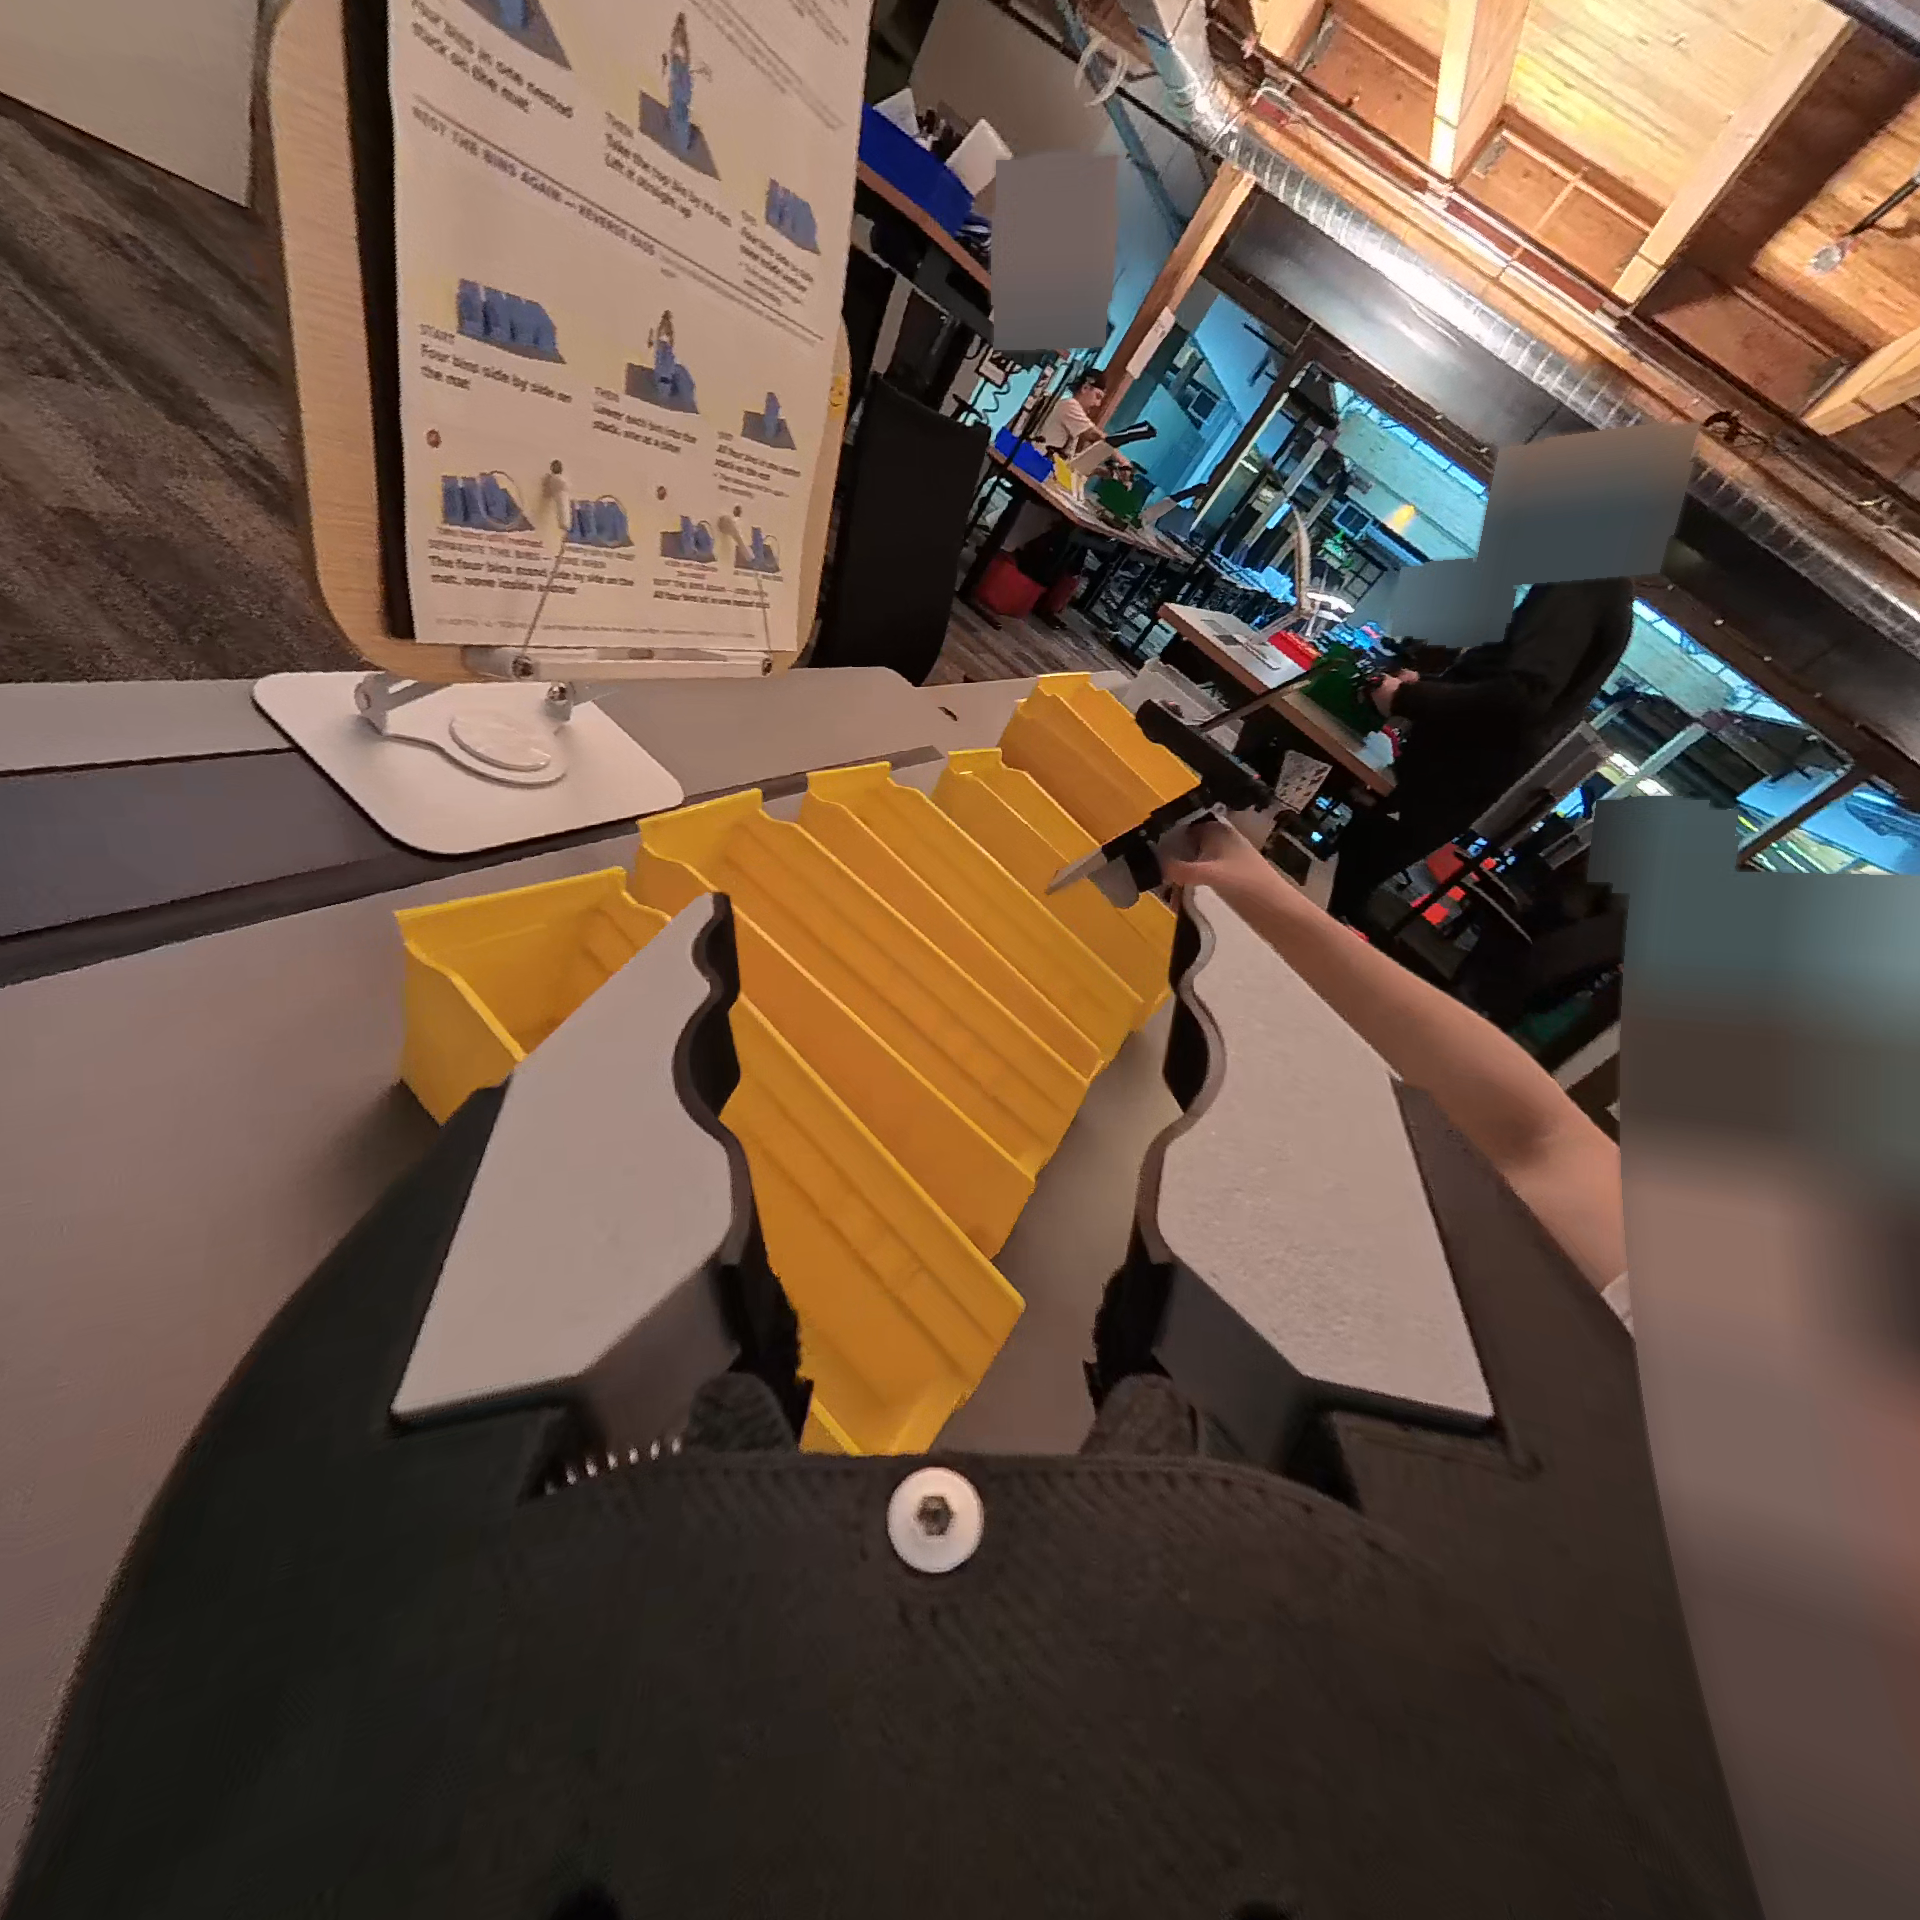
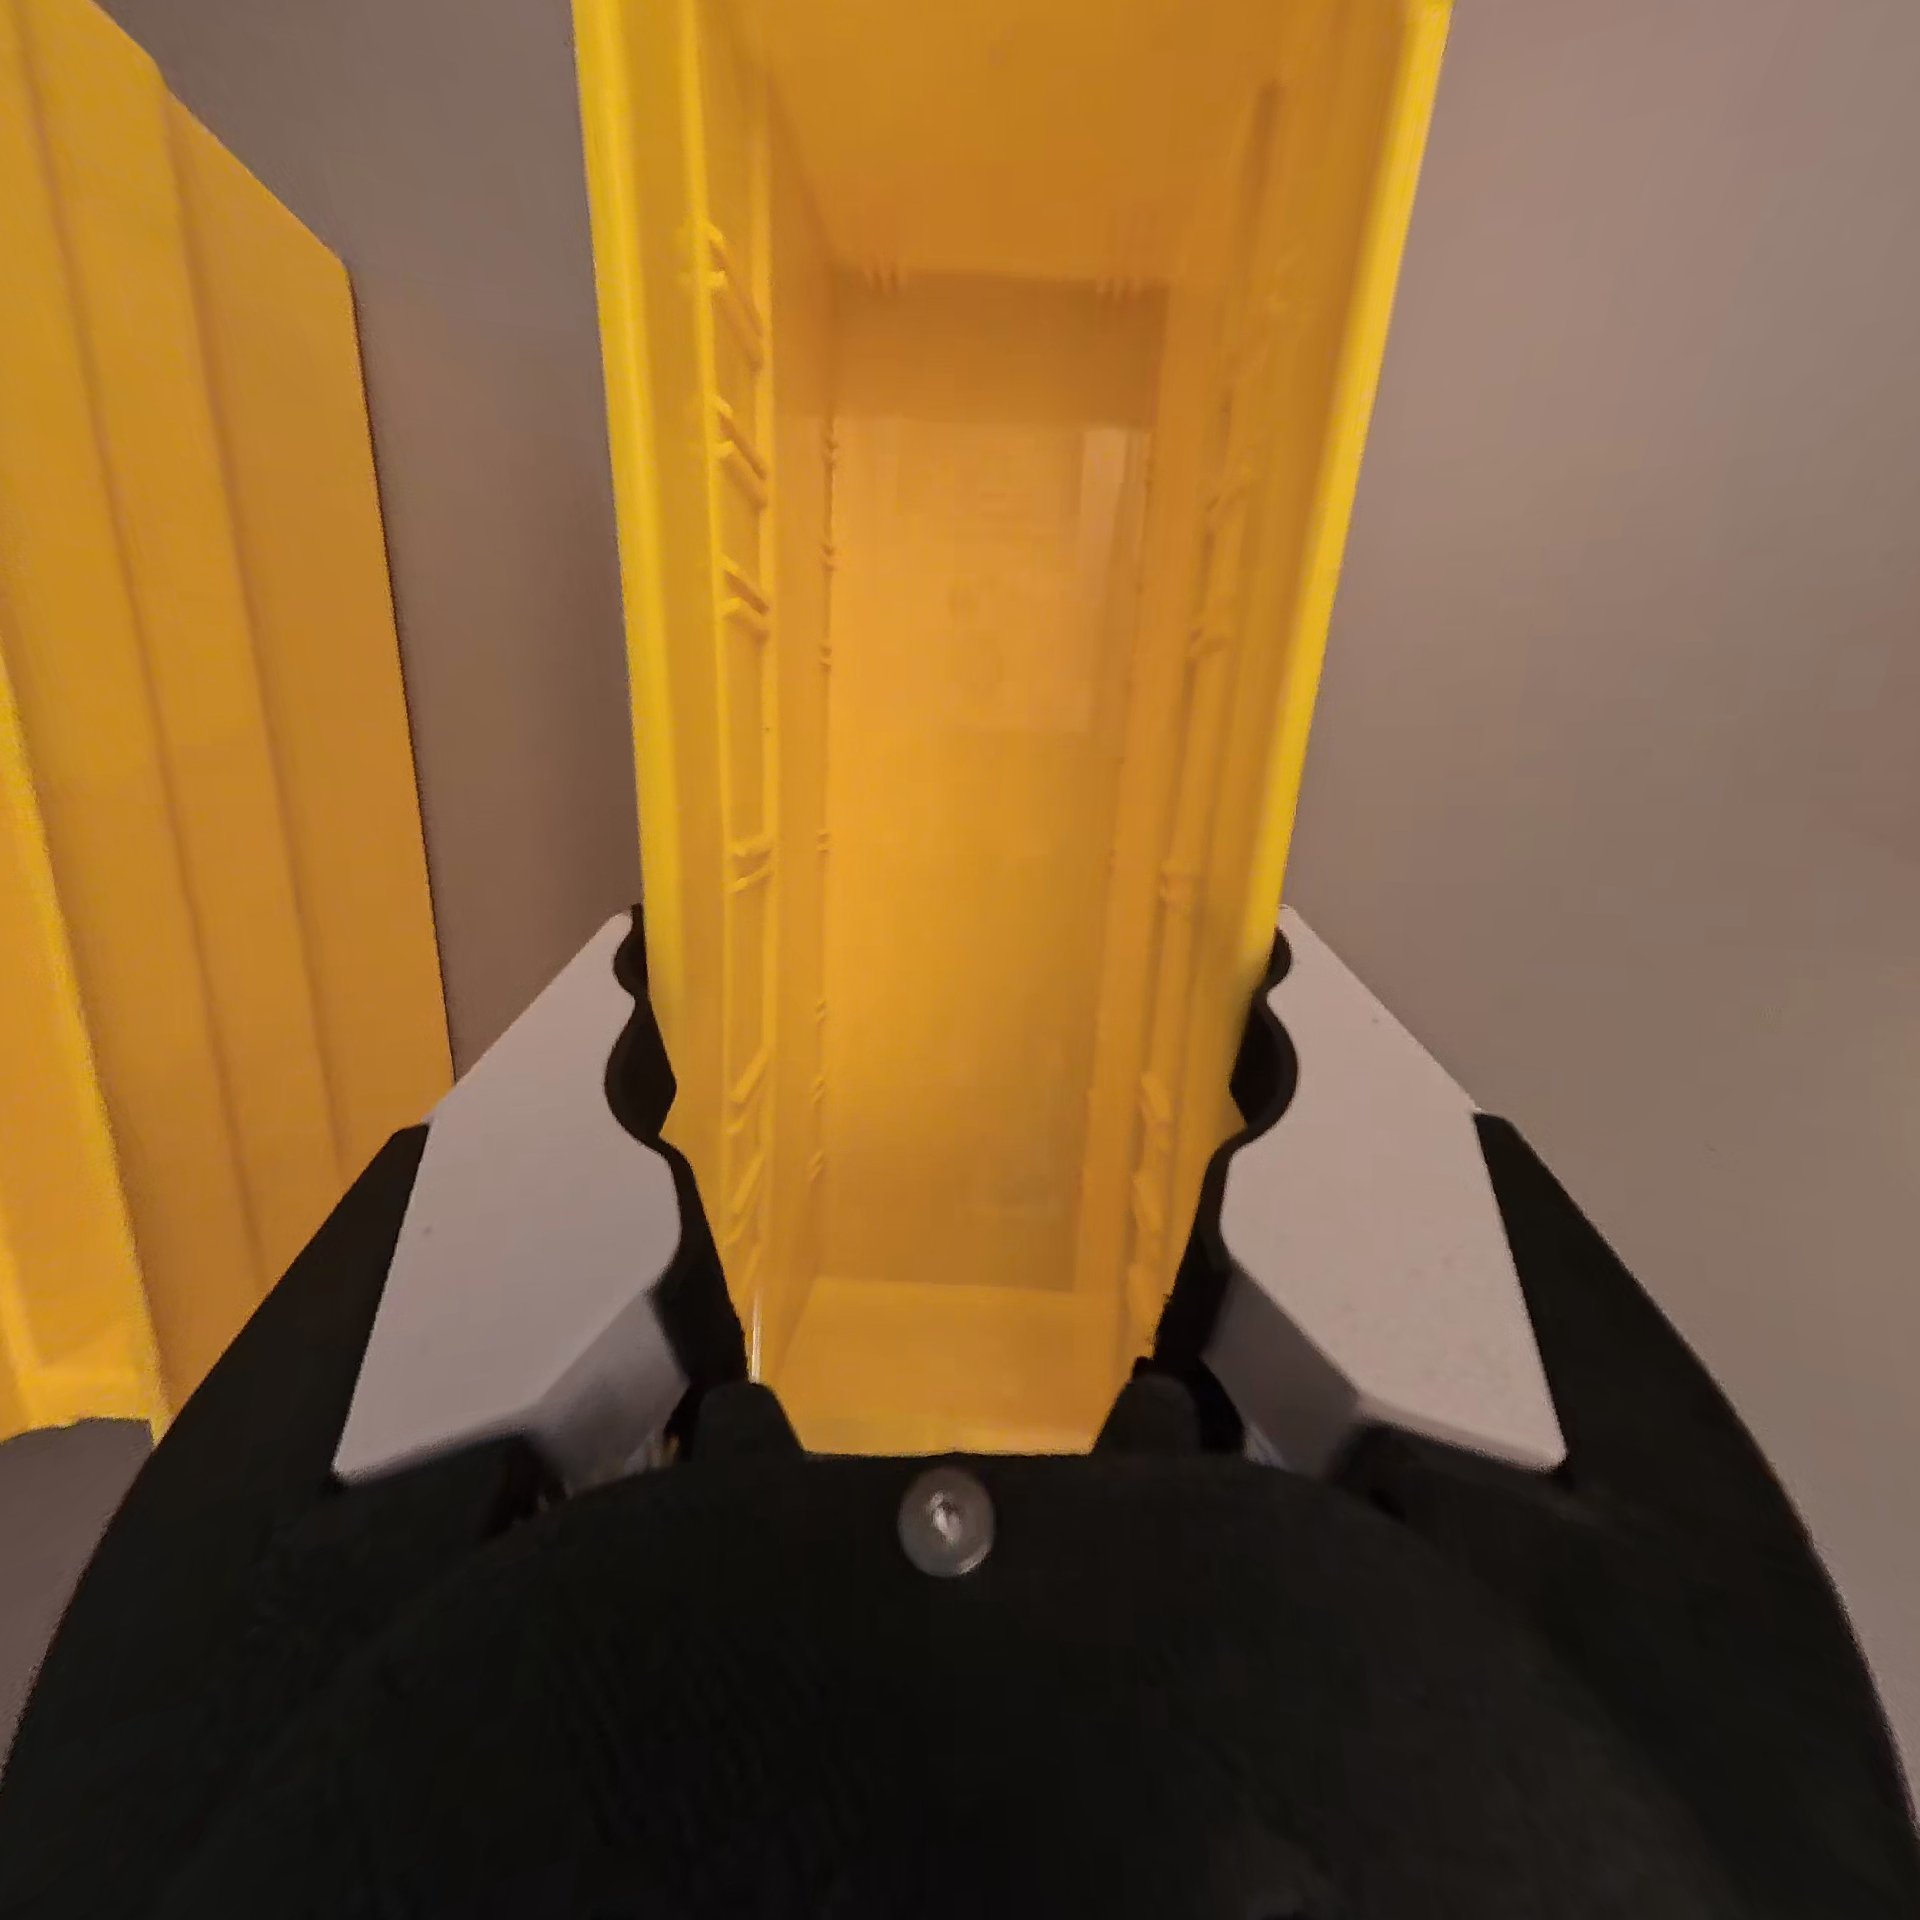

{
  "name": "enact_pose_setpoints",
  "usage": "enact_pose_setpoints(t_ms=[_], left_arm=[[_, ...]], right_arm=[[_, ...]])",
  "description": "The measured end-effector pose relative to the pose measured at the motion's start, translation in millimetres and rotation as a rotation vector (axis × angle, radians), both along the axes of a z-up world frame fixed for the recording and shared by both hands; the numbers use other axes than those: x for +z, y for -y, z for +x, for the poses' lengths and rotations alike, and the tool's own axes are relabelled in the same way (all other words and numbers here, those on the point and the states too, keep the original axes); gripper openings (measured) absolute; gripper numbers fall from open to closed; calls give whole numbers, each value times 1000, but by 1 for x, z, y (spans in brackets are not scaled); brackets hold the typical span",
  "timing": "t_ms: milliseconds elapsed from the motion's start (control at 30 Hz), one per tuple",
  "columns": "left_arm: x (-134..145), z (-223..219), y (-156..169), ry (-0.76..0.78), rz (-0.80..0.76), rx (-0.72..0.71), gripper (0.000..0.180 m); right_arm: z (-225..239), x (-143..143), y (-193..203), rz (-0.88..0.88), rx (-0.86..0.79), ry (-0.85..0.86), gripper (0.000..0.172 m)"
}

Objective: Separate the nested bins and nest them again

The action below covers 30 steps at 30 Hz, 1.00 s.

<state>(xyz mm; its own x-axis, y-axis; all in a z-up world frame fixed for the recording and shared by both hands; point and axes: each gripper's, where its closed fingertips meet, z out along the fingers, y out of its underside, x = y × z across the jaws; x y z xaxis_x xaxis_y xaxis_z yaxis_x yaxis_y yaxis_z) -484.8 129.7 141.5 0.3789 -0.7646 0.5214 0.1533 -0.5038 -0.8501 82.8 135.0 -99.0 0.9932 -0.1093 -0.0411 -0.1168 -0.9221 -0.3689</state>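
Observation:
Several yellow bins stand side by side in a row on the grey table. My left gripper is open above the near end of the row. One bin lies between its fingers, and grey table shows between that bin and the right pad. My right gripper straddles the far bin from above, with both pads against the outer rims of its long walls. The bin is hollow with nothing inside. The right gripper also shows in the left wrist view, at the far bin.
A stand with an instruction sheet rests on a white base behind the row. A neighbouring bin's side wall is close on the left. A person's forearm reaches in from the right. Work benches and people fill the background.

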Motion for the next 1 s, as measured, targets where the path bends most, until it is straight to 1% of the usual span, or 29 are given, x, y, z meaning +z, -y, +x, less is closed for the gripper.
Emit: enact_pose_setpoints(t_ms=[67,167,233,300,367,467,533,633,700,800,900,1000], left_arm=[[-5,1,-7,-17,-12,26,83],[-17,6,-17,-69,-32,59,84],[-27,12,-21,-113,-50,71,85],[-39,20,-22,-166,-68,74,86],[-54,27,-24,-235,-84,90,88],[-86,41,-26,-364,-118,108,91],[-108,50,-30,-452,-140,121,94],[-131,67,-33,-490,-183,140,104],[-143,74,-38,-571,-196,164,109],[-159,77,-48,-787,-181,195,114],[-173,80,-43,-999,-257,178,133],[-176,90,-35,-1072,-353,165,138]], right_arm=[[-5,-3,-1,-9,19,17,123],[-16,-2,-3,-2,44,-12,129],[-24,8,-8,52,72,-63,129],[-28,27,-14,148,109,-107,129],[-33,46,-15,224,148,-190,131],[-32,74,-14,327,207,-295,130],[-24,95,-16,412,223,-313,130],[-14,126,-20,527,239,-324,127],[-12,147,-23,591,259,-348,126],[-11,174,-27,661,291,-388,126],[-4,193,-31,718,299,-409,126],[9,201,-35,796,295,-424,124]])
